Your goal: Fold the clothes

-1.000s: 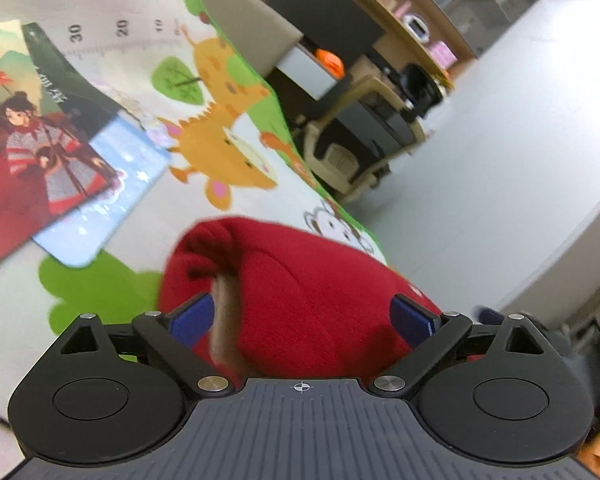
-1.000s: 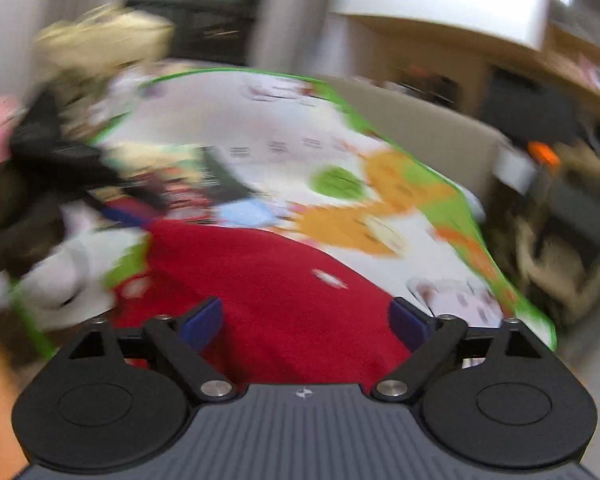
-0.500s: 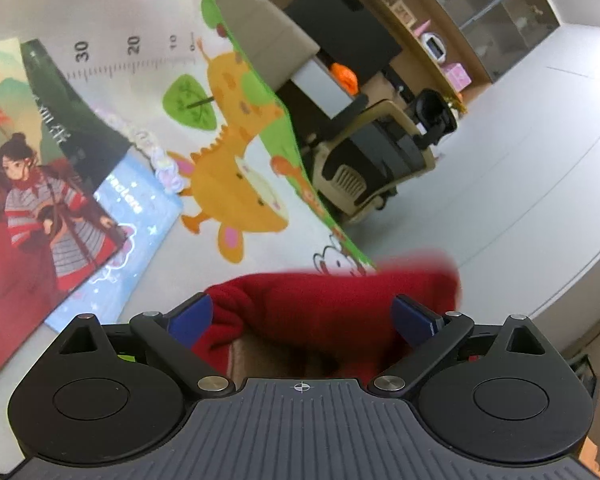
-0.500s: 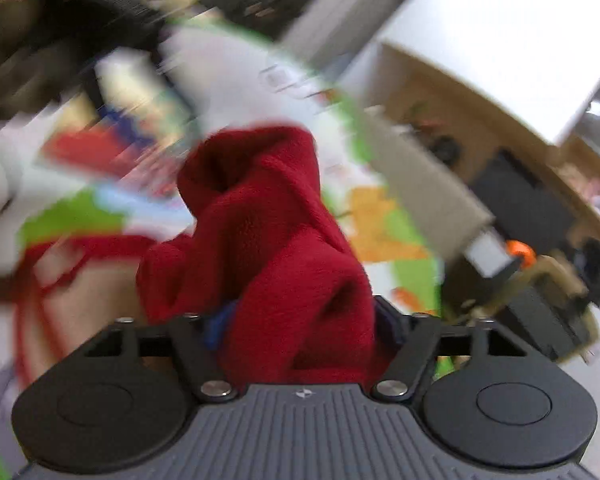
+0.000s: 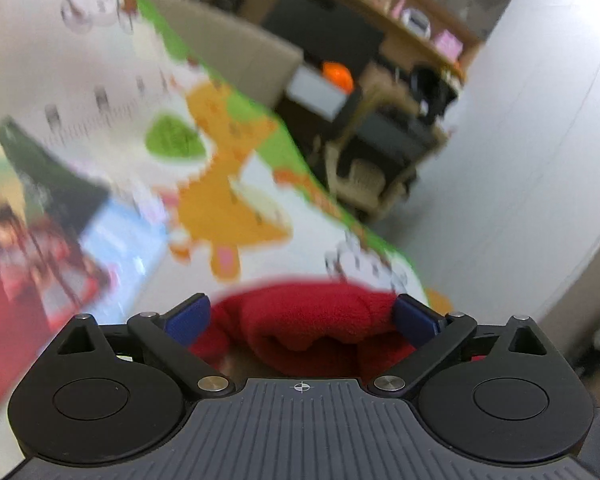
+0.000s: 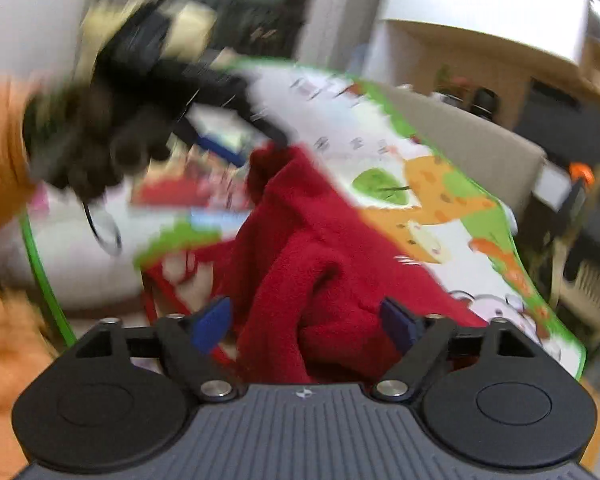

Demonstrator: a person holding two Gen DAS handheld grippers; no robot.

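My right gripper has let go of the red fleece garment, jaws apart like my left gripper's, so it slumps unfolded at the near edge of the cartoon-printed play mat.

we see a white play mat with a green border and cartoon animals, an orange giraffe-like figure and a green leaf shape printed on it, with a ruler scale of small numbers across it. a red illustrated picture book lies on the mat at the left, too blurred for us to read. beyond the mat's edge stands a beige and black chair, with an orange round object on a grey surface behind it. in the right wrist view a white ceiling panel hangs over wooden shelving.
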